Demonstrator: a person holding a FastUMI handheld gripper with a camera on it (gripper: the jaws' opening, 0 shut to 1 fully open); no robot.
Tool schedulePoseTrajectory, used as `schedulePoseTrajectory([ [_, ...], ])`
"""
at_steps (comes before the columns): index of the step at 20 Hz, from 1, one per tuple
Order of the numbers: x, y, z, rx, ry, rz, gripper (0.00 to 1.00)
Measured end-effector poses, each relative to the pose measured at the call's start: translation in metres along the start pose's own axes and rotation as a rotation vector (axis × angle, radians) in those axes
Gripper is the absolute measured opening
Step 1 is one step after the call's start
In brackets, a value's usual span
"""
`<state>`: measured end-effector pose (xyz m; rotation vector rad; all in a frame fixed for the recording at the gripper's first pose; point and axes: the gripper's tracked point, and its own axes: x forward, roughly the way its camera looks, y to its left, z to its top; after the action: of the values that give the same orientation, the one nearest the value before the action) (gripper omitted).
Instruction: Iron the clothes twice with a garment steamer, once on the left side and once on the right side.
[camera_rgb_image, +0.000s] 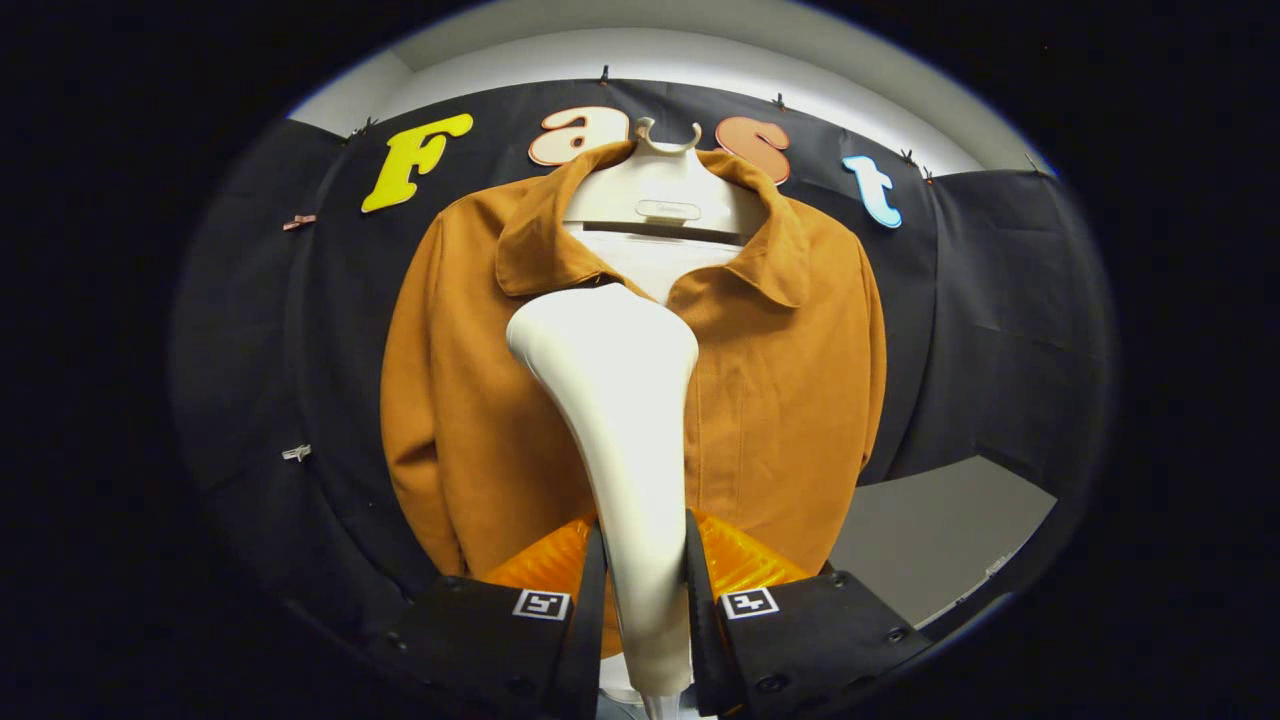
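A brown collared jacket (790, 400) hangs on a white hanger (665, 170) straight ahead of the fingers, its front facing me. A white garment steamer (620, 400) stands upright between the fingers, and my gripper (645, 560) is shut on its handle. The steamer's wide head reaches up to the jacket's chest, just left of the front opening and below the collar. Whether the head touches the cloth cannot be told. An orange translucent part (740, 560) of the steamer shows behind the fingers.
The black cloth wall (1000, 320) spans behind the jacket. A grey surface (930, 530) lies to the lower right, beyond the jacket's hem. Small clips (297, 453) pin the cloth at the left.
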<state>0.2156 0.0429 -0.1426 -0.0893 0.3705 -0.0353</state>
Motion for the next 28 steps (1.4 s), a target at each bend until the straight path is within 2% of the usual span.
schedulePoseTrajectory([
  [10,0.028,0.027,-0.034,-0.024,0.092,0.026,0.40],
  [21,0.055,0.033,-0.109,-0.010,0.277,0.050,0.40],
  [28,0.052,0.033,-0.158,0.026,0.386,0.051,0.40],
])
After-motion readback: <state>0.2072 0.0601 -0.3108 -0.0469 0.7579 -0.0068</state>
